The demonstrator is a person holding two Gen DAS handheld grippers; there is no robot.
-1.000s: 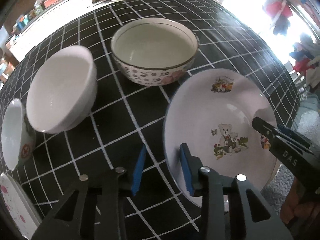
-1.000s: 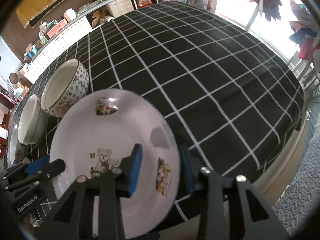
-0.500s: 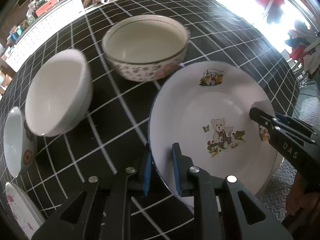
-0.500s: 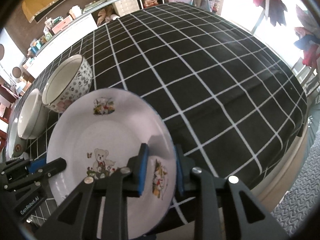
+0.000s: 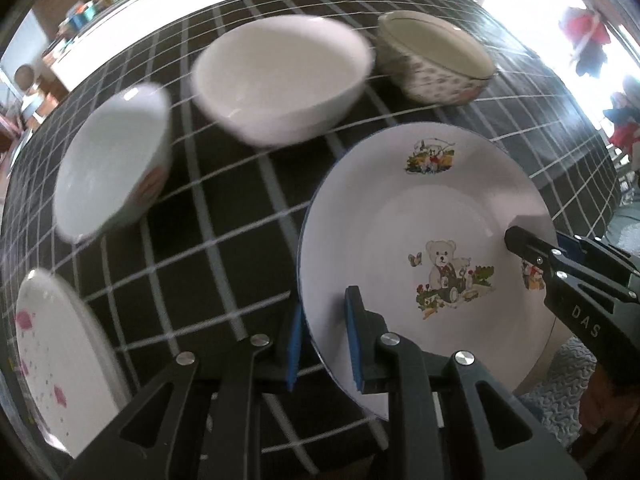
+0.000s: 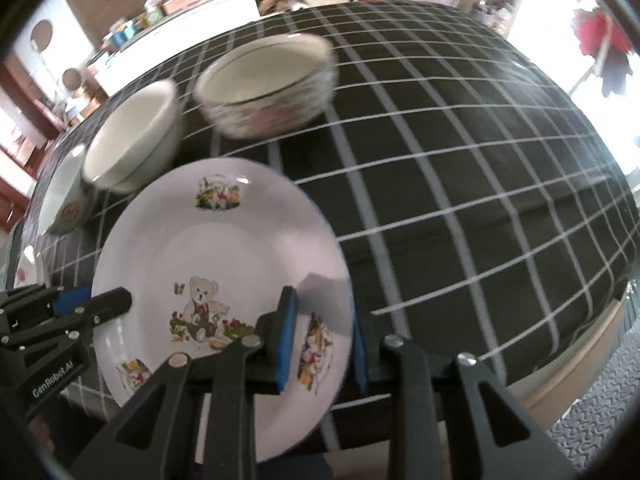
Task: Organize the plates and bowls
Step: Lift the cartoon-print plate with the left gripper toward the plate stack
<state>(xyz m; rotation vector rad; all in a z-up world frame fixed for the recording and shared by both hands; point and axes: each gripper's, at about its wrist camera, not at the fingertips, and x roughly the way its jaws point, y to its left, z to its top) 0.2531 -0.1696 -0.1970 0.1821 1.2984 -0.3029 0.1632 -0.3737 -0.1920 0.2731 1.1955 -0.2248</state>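
The round white teddy-bear-printed plate (image 5: 424, 240), clamped at opposite rims by the left gripper (image 5: 322, 344) and the right gripper (image 6: 322, 344), hangs above the black checked counter (image 6: 460, 200), pink-flowered plate (image 5: 52, 364) leftward.

Both tongs were matte black, built of angular arms with triangular cut-outs and round silver screws at the joints. Blue pads lined the fingers. The left tongs (image 5: 324, 344) carried white lettering "GenRobot.AI" on the side; the right tongs (image 6: 322, 340) read "DAS".
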